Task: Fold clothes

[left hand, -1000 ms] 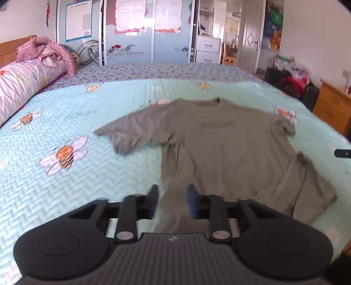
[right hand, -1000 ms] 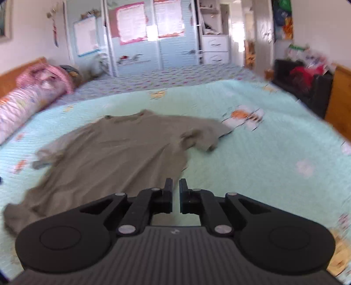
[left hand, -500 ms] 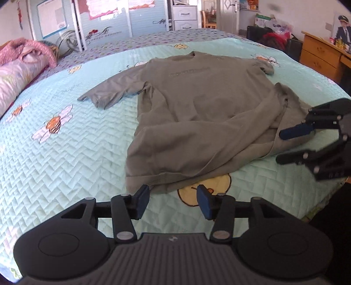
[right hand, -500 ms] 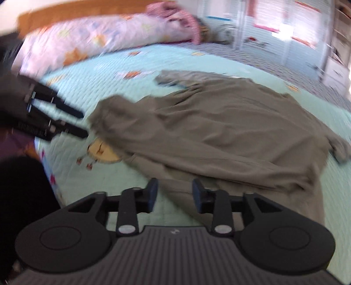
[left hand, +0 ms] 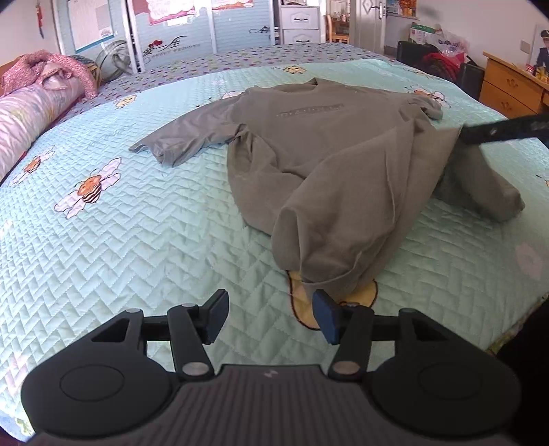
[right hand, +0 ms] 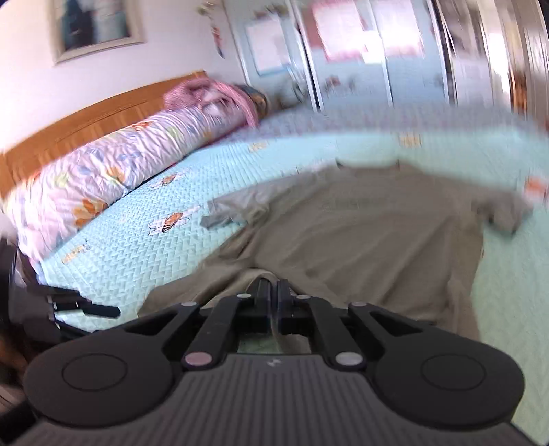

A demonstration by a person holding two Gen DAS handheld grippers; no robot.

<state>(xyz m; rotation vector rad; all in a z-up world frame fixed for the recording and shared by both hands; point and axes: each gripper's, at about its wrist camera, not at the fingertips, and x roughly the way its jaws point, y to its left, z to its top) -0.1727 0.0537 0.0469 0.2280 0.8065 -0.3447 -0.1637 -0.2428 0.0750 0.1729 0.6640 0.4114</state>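
Note:
A grey-green t-shirt (left hand: 326, 137) lies on a light-blue quilted bedspread (left hand: 137, 223), collar towards the far side. Its near right hem is pulled up into a tent. My right gripper (right hand: 274, 291) is shut on that hem, with cloth pinched between its fingers; in the left wrist view it shows as a dark bar (left hand: 497, 130) at the raised edge. My left gripper (left hand: 271, 308) hovers over the bedspread just short of the shirt's near bulge. Its jaws are opening and nothing is between them. The t-shirt (right hand: 377, 233) is blurred in the right wrist view.
A rolled floral quilt (left hand: 20, 123) and a pink garment (left hand: 44, 68) lie along the wooden headboard (right hand: 85, 127) on the left. Sliding wardrobe doors (left hand: 206, 31) stand beyond the bed. A wooden dresser (left hand: 507, 92) stands at the right. The bed's edge is close by.
My right gripper went from open beside the hem to shut on it, and the cloth has risen into a tent. My left gripper's jaws have spread wider.

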